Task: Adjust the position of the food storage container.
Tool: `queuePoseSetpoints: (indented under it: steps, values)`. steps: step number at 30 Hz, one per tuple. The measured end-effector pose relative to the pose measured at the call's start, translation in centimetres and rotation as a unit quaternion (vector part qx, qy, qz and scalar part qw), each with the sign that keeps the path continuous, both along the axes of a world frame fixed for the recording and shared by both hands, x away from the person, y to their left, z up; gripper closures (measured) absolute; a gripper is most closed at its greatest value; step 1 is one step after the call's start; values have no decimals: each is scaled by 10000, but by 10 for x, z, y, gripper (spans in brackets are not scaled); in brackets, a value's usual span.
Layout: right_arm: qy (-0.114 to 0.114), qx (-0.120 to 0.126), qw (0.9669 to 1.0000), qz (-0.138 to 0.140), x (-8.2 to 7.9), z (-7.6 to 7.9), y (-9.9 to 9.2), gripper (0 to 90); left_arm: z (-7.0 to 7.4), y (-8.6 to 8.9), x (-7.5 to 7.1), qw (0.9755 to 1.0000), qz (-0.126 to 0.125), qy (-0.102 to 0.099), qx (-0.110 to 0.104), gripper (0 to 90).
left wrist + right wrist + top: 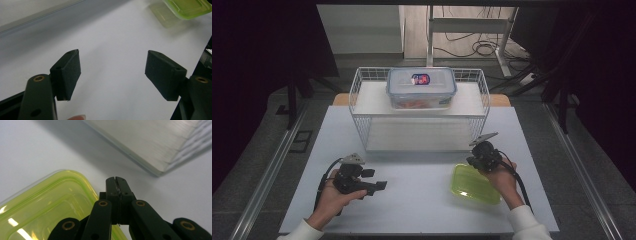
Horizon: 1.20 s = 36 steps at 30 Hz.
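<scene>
High view: right tongs (476, 161) sit at the far edge of the flat yellow-green plastic lid (475, 184) on the white desk (422, 200); left tongs (377, 187) idle, well apart.

Left gripper view: tongs open w/ nothing between.

Right gripper view: tongs closed, maybe pinching the lid's rim, can't confirm.

Prob. the pick-up step; next needs a clean lift.

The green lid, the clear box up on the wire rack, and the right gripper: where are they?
green lid (476, 184), high view, middle of its top.
clear box (421, 86), high view, its lid.
right gripper (117, 181), right gripper view, tips of its shut jaws.
</scene>
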State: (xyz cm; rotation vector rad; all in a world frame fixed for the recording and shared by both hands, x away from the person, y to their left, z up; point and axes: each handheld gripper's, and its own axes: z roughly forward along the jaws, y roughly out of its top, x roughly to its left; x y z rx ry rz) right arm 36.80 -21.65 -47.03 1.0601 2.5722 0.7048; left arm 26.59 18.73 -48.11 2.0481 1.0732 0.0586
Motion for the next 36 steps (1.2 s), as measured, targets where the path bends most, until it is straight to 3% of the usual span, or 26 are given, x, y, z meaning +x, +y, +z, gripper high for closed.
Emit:
queuePoseSetpoints:
  steps: [7,11,24,29,32,36]
  values:
    - [-41,-202,9998,31,2,-6,2,891,0,0,-1,10000,5,0,-10,284]
    - [-25,-151,9999,51,4,-7,1,890,-1,0,0,10000,9,19,1,285]
    - [-51,-70,9982,599,-5,-4,18,891,-1,-1,0,10000,-13,21,2,284]
    - [-296,128,9990,295,-9,15,1,892,0,1,-1,10000,27,14,-21,284]
    - [-384,298,9988,-68,-20,29,-25,892,0,3,-2,10000,63,11,-45,284]
    - [-373,204,9971,-624,-41,34,-63,892,-1,4,-3,9999,122,26,-86,283]
